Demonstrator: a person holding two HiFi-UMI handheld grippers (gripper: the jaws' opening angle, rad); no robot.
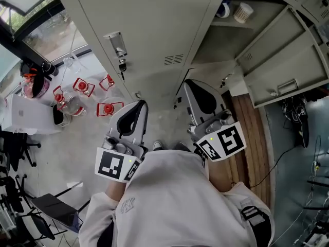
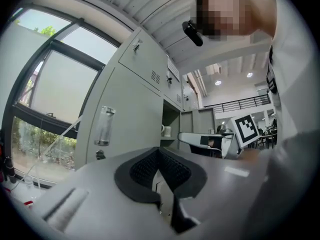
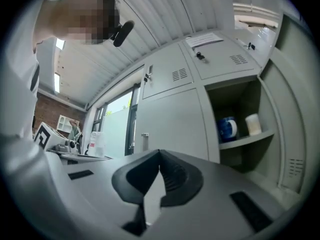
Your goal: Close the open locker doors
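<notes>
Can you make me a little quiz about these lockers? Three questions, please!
1. Pick one: what stands on the shelf of the open locker?
A) a mug and a cup
B) shoes
C) books
2. Are the jaws of the right tool open or shut?
3. True or false: the mug is red.

Key:
1. A
2. Shut, with nothing between them.
3. False. It is blue.
</notes>
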